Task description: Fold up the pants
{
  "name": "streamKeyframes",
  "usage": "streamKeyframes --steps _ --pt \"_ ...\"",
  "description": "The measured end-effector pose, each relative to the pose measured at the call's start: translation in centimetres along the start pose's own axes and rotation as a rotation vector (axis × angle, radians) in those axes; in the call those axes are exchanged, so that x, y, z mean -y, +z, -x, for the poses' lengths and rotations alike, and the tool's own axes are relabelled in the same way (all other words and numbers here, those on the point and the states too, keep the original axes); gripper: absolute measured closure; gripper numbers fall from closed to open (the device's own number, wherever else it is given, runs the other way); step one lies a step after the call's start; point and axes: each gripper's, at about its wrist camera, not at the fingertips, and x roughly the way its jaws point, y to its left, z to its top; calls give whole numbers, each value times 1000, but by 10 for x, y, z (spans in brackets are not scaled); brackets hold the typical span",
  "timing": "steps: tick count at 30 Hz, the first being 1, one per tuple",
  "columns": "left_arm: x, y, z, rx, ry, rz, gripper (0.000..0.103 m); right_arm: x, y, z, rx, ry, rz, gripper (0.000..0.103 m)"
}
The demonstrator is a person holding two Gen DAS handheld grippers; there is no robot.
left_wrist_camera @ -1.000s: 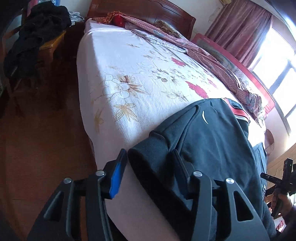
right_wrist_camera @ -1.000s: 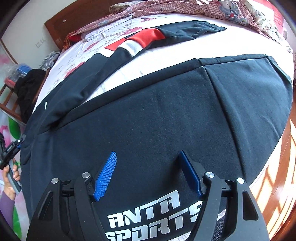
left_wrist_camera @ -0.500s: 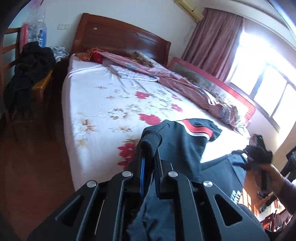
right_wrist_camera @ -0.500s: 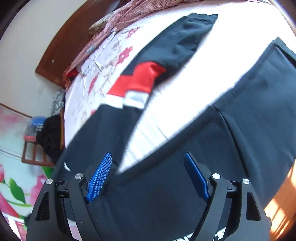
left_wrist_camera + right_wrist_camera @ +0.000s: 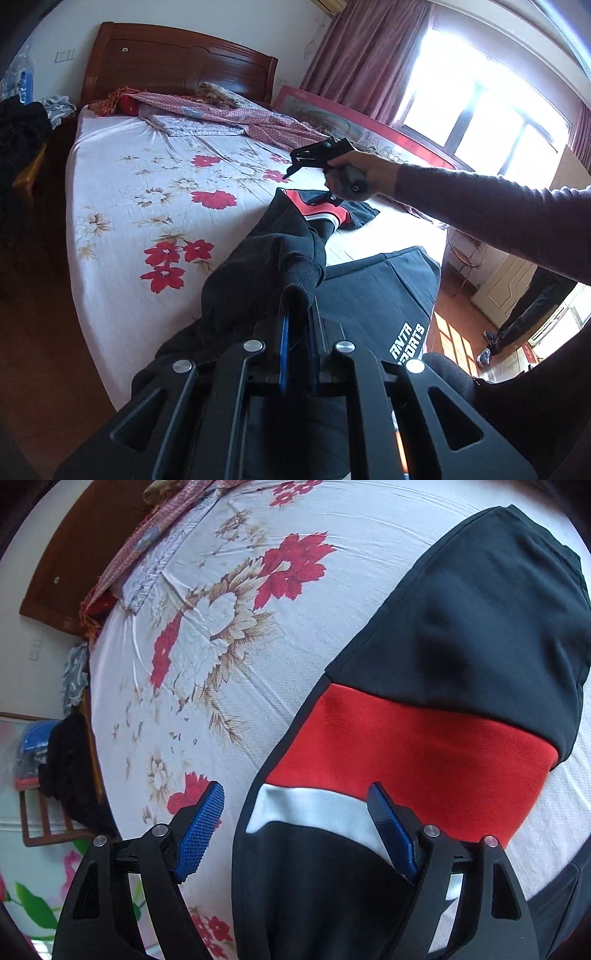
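My left claw (image 5: 295, 343) is clamped tight on a bunched fold of the pants (image 5: 266, 266), lifting that end off the bed (image 5: 122, 206). Pants are dark, with a red band (image 5: 424, 753) and a white stripe (image 5: 314, 806) across one leg; white ANTA SPORTS lettering (image 5: 408, 341) shows on the flat part near the bed edge. My right claw (image 5: 295, 825) is spread wide over the banded leg: one blue pad over the sheet, the other over the white stripe. That leg lies flat on the floral sheet.
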Motion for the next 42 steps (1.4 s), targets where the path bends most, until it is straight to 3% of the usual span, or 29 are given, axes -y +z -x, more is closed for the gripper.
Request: streamKeyframes --steps 3,4,5,8,12,15,18,23,28,32,35,36,37,38,39,40,42 --pt "2 -6 4 -13 -11 4 95 -1 3 -16 -36 -34 22 63" --pt "2 -8 5 -14 -3 2 95 0 2 -20 -49 -53 43 86" --pt "1 -9 6 -13 7 3 95 2 0 -21 -46 -46 59 92" --pt "-10 -8 13 13 68 46 95 12 -6 -1 8 83 75 94" --pt "-37 3 28 91 182 108 95 44 -26 56 69 300 18 95" --pt "-55 10 42 148 252 151 95 72 -57 107 111 425 29 95" --pt "-63 7 60 189 273 194 95 109 -104 148 140 520 32 95" --pt "-51 -22 78 175 303 210 95 181 -207 159 102 576 5 95" --pt "-41 -70 80 107 334 259 94 254 -293 109 11 550 -109 95" --pt "-43 -110 66 -12 405 314 95 287 -318 75 -13 474 -152 95" --pt "-51 -130 71 -40 413 449 94 288 -317 72 -9 487 -160 95" --pt "-48 -134 77 -22 392 491 92 287 -317 75 -7 483 -145 95" --pt "-45 -136 80 -14 364 525 79 285 -316 75 -10 492 -145 95" --pt "-42 -136 83 -2 332 568 50 283 -315 75 -13 496 -144 95" --pt "-39 -137 84 20 285 628 37 283 -314 76 -13 493 -138 95" --pt "-38 -138 81 39 217 698 28 282 -313 75 -15 494 -140 95" --pt "-39 -140 67 60 64 816 28 282 -313 74 -20 505 -150 95"
